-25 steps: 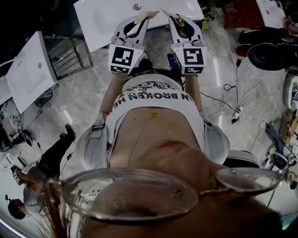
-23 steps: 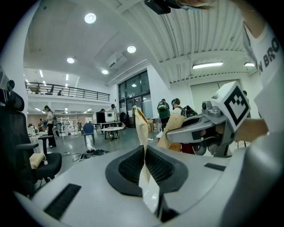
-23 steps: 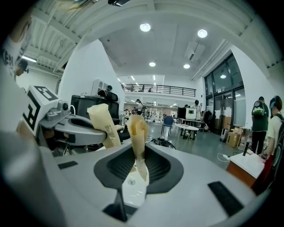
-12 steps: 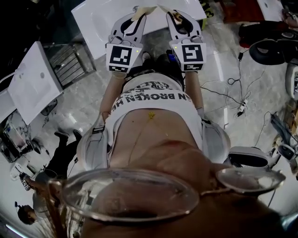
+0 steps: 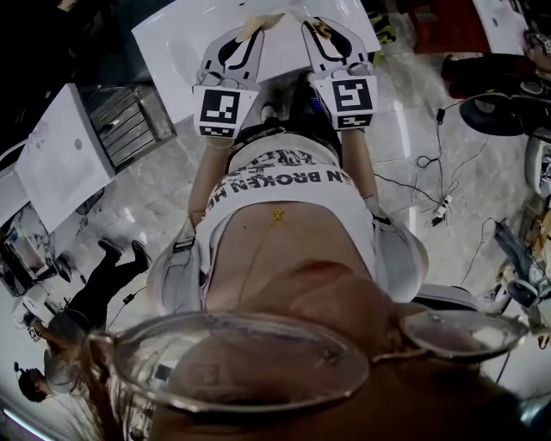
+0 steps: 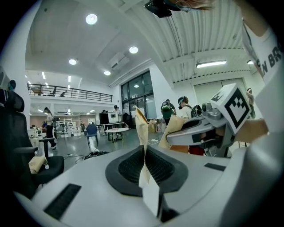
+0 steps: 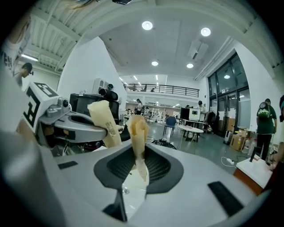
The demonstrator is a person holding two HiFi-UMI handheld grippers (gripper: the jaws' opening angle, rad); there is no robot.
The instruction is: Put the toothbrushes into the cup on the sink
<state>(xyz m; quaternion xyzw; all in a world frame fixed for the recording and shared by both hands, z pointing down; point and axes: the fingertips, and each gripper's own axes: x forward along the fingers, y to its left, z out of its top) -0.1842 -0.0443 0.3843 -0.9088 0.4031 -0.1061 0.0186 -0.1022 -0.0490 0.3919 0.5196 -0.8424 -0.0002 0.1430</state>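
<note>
A grey metal wire rack (image 5: 129, 125) is seen on the pale marble floor (image 5: 164, 194). A white rectangular basin (image 5: 56, 142) is set just left of it; a person in black clothes (image 5: 95, 293) is seen well below it, black cables (image 5: 419, 160) far to its right.

The left gripper (image 5: 258, 26) and the right gripper (image 5: 308, 24) are finished in pale grey, and their pads (image 6: 131, 166) are ribbed black. Each marker cube (image 5: 219, 109) is patterned with black squares on white. The left toothbrush (image 6: 142, 126) and the right toothbrush (image 7: 138, 131) are wrapped in tan paper. At the top of the head view the sink (image 5: 172, 34) is shown in plain white. The floor (image 5: 155, 185) is grey, marbled with paler veins. The shirt (image 5: 284, 198) is white with dark lettering.
</note>
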